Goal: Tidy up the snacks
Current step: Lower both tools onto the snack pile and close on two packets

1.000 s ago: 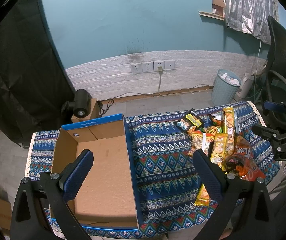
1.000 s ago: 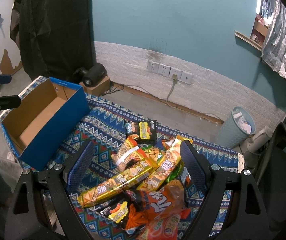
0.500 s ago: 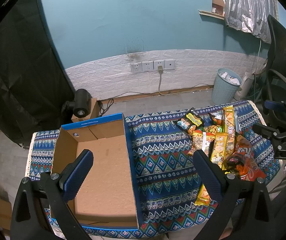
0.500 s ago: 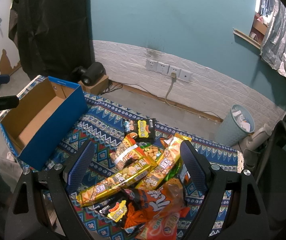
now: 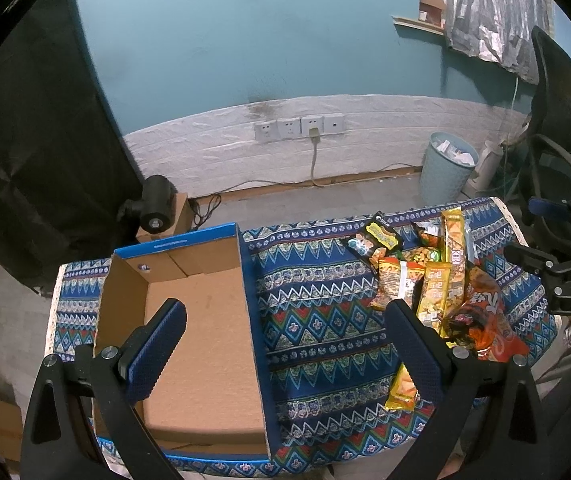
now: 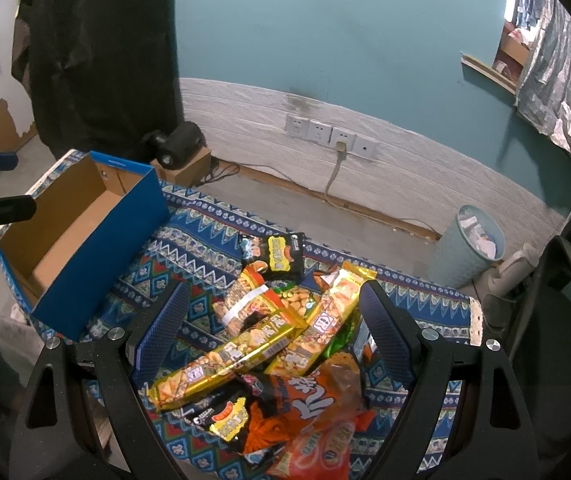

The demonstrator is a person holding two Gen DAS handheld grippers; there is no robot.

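Both grippers, left gripper and right gripper, gape wide and empty; with the snacks heaped overlapping right of the bare box, a pinch may drag neighbouring slippery packets off the table.

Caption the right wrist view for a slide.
Open right hand-held gripper hovers over the snack pile; the box sits empty to its left.

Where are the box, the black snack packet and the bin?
Box point(image 5: 201, 344), left wrist view, on its bare cardboard floor.
Black snack packet point(image 6: 279, 254), right wrist view, on its yellow label.
Bin point(image 6: 467, 258), right wrist view, on its outer wall.
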